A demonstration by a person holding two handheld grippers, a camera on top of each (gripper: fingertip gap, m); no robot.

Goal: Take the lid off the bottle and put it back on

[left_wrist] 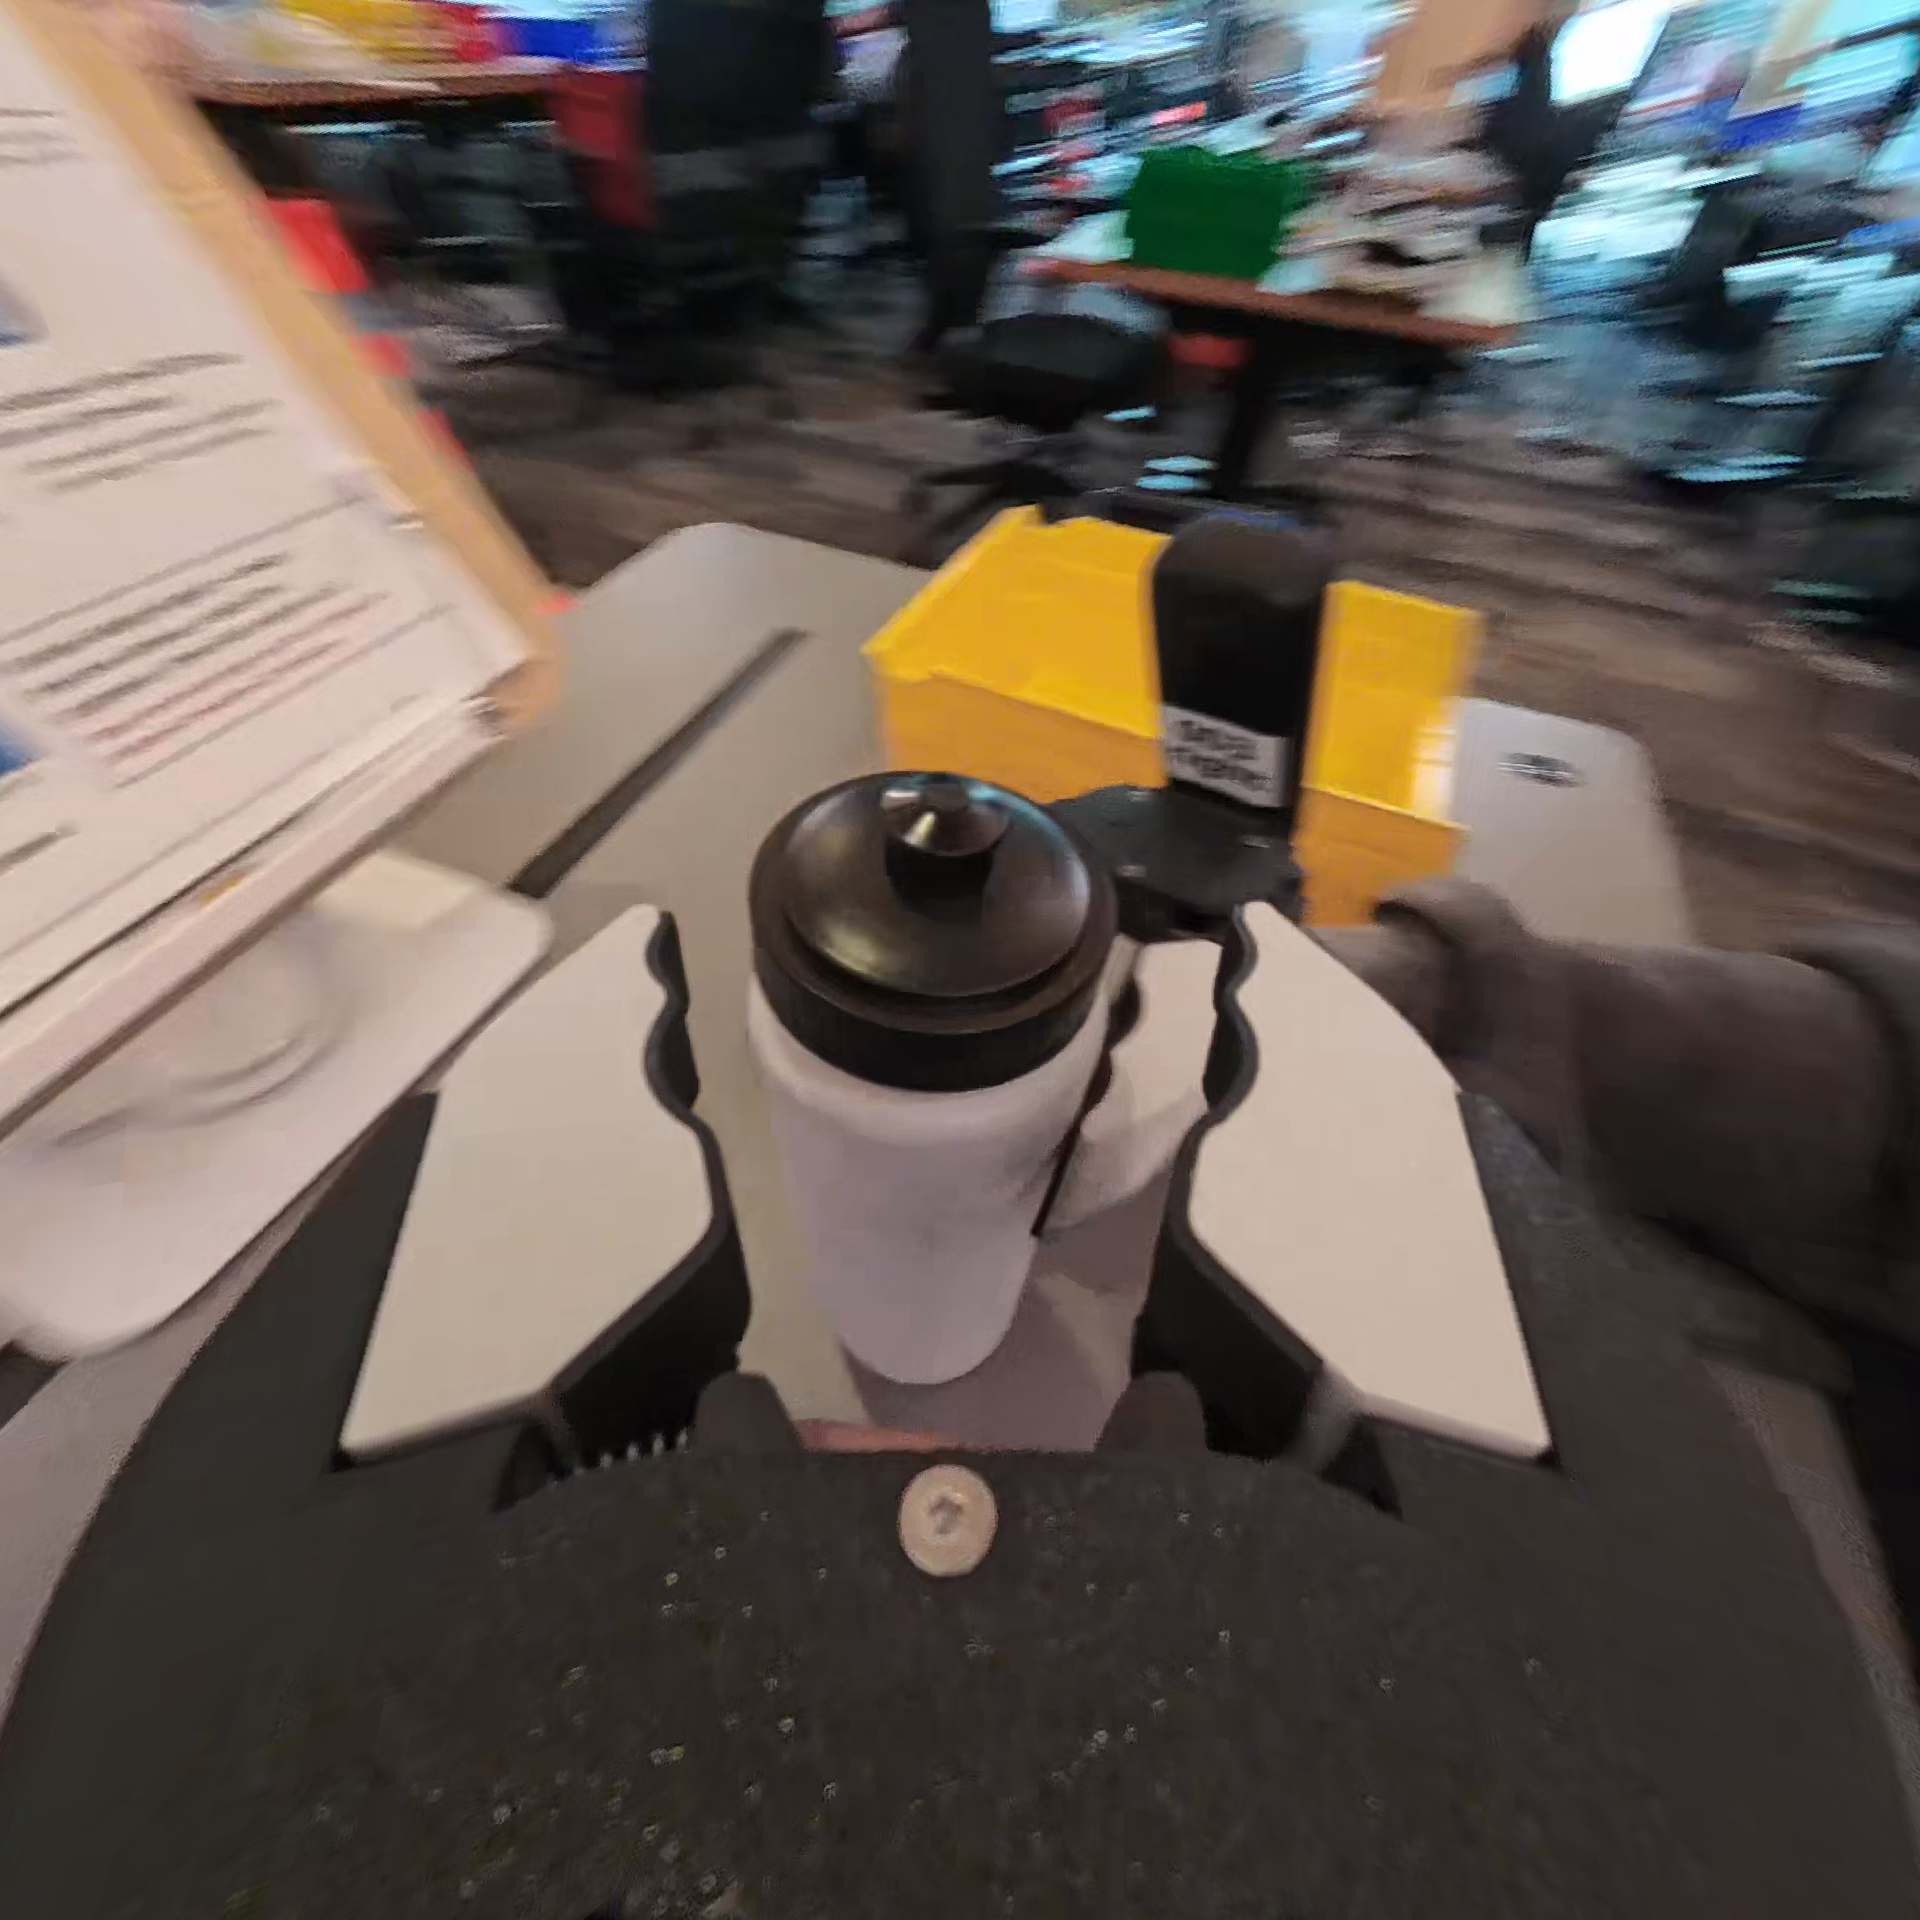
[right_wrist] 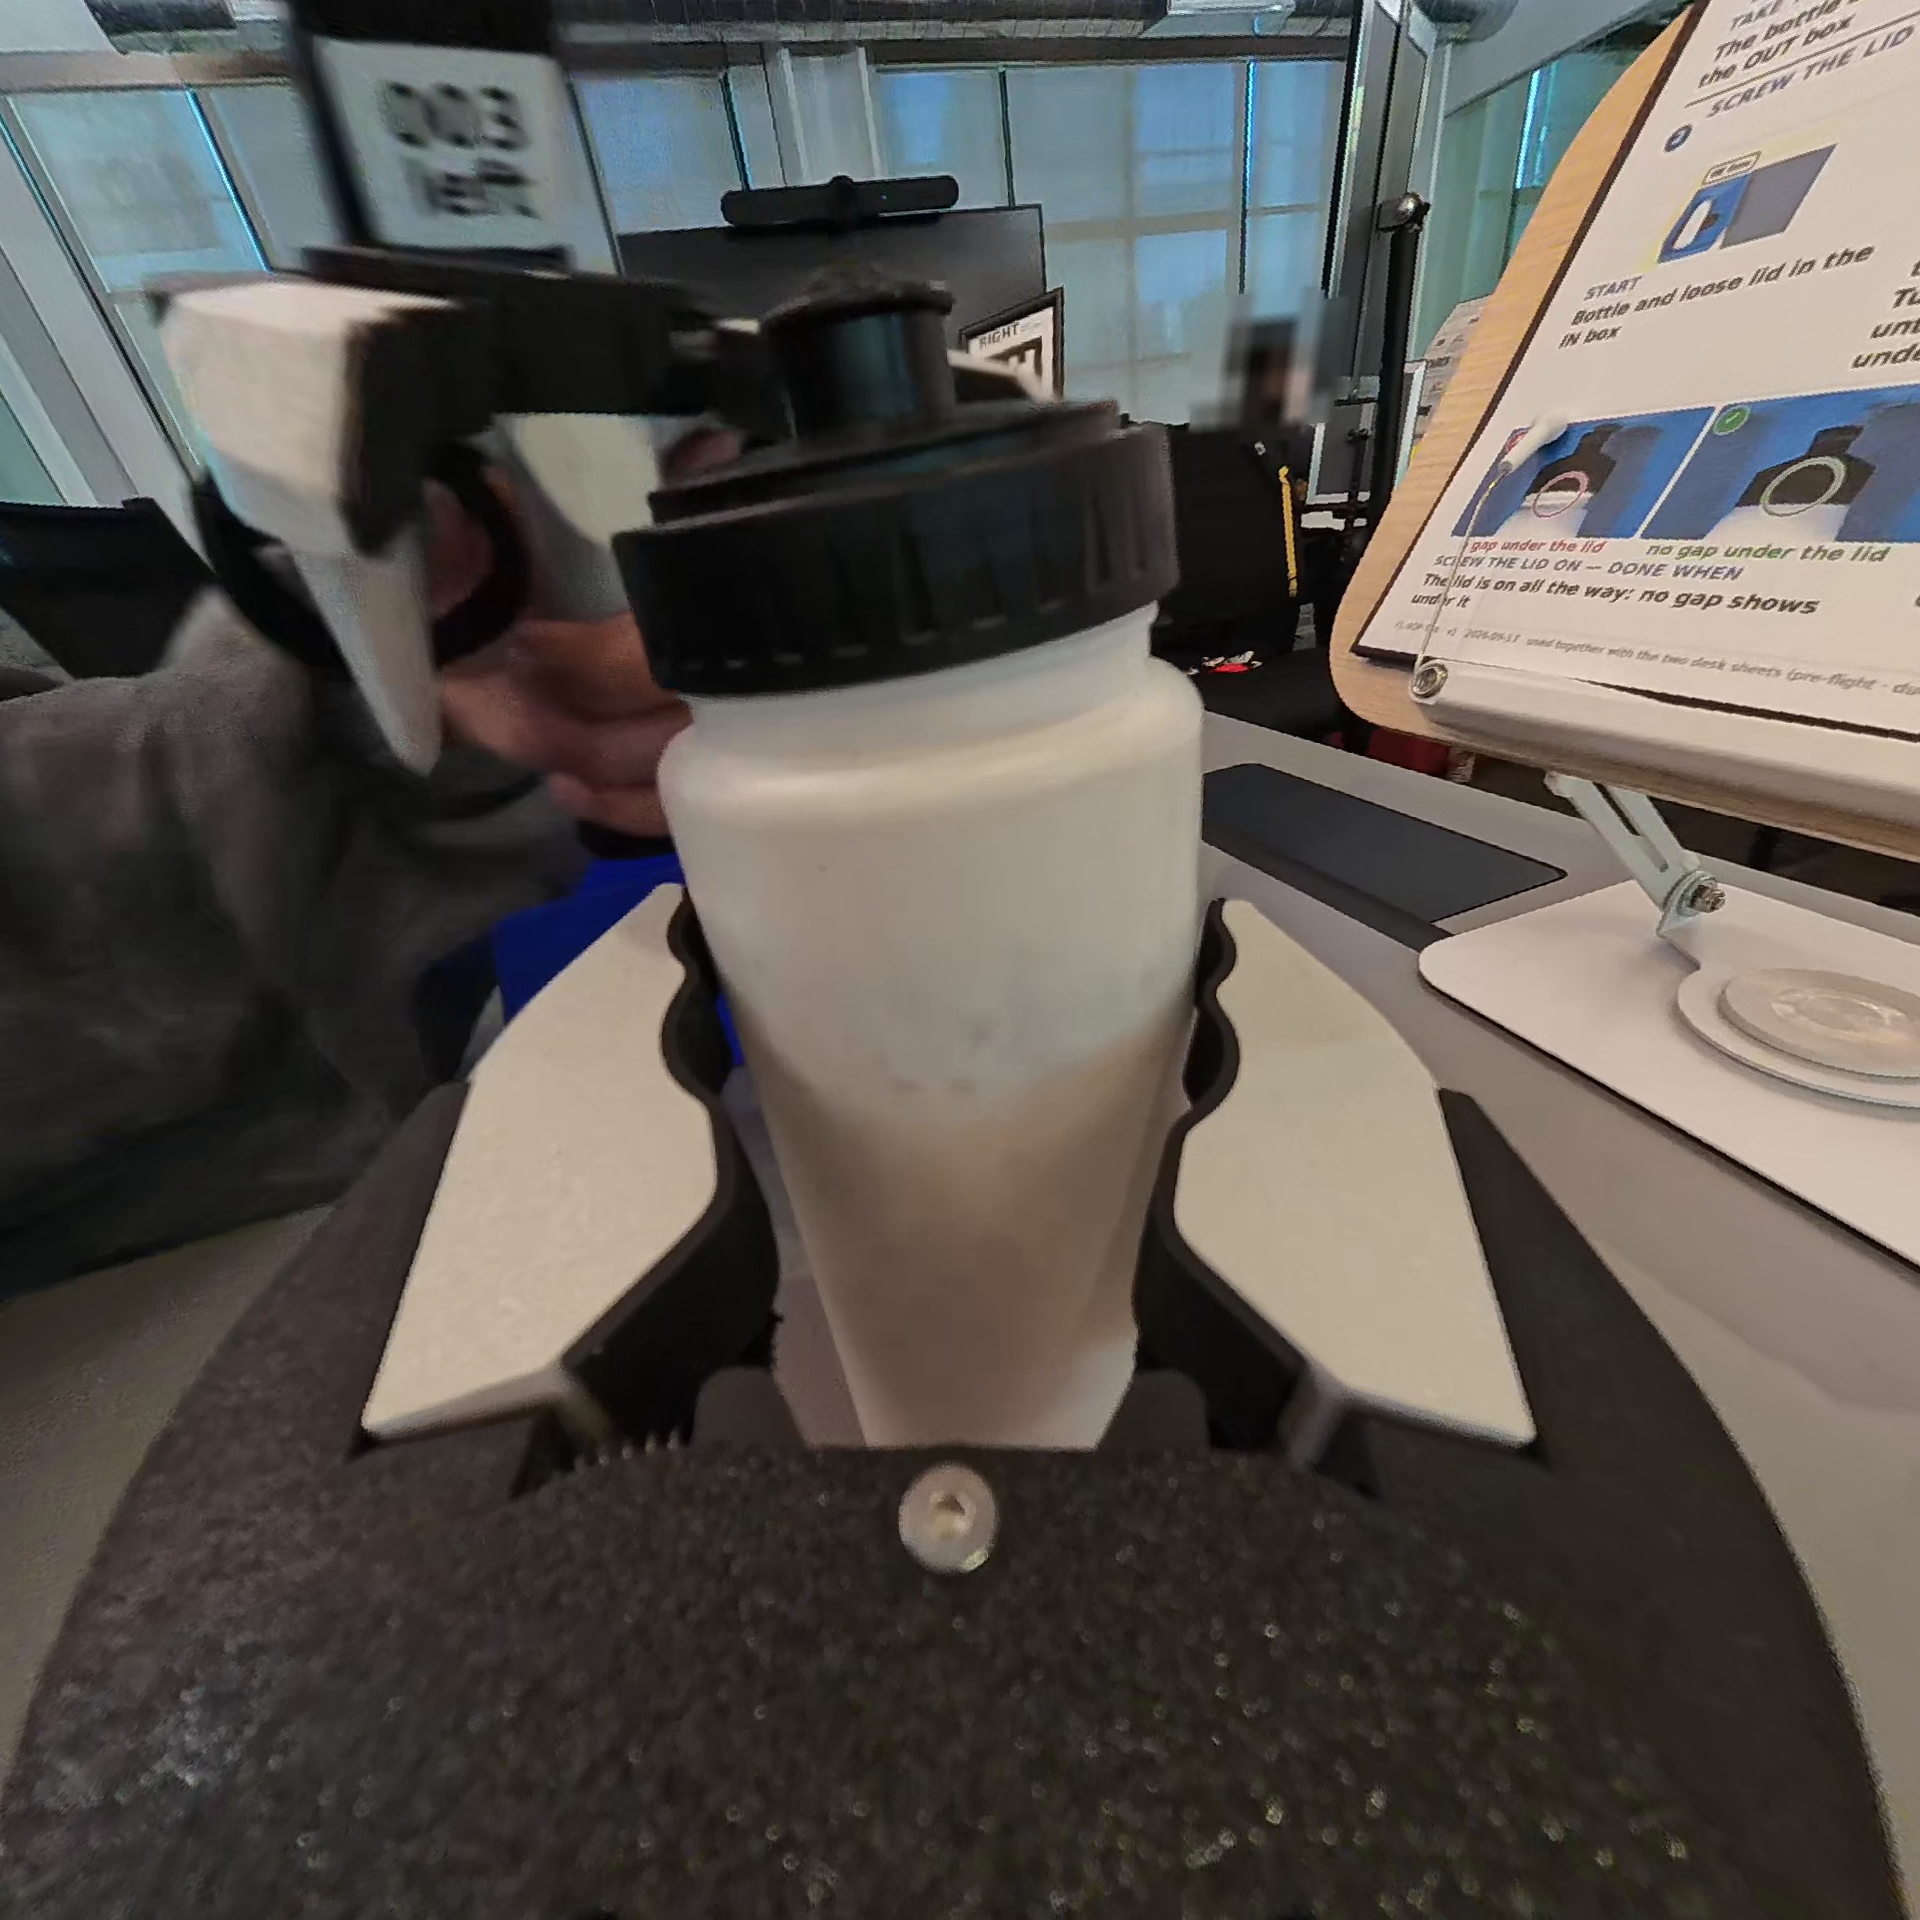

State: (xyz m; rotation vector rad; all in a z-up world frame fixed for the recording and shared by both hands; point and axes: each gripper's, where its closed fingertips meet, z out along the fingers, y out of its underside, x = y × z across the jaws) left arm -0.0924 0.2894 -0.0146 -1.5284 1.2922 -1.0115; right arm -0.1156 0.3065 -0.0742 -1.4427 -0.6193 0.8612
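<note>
In the left wrist view, the left gripper (left_wrist: 951,997) hangs spread wide above the black lid (left_wrist: 930,914) on the white bottle (left_wrist: 904,1174), touching neither, before a yellow bin (left_wrist: 1039,665). In the right wrist view, the right gripper (right_wrist: 951,997) clamps the bottle's body above the grey table (right_wrist: 1558,1299).

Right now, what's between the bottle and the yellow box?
The right tongs, shut on the bottle, sit between it and the yellow box. The left wrist view shows this.

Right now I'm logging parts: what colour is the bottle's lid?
Black: the lid on the white bottle, clearest in the right wrist view.
</note>
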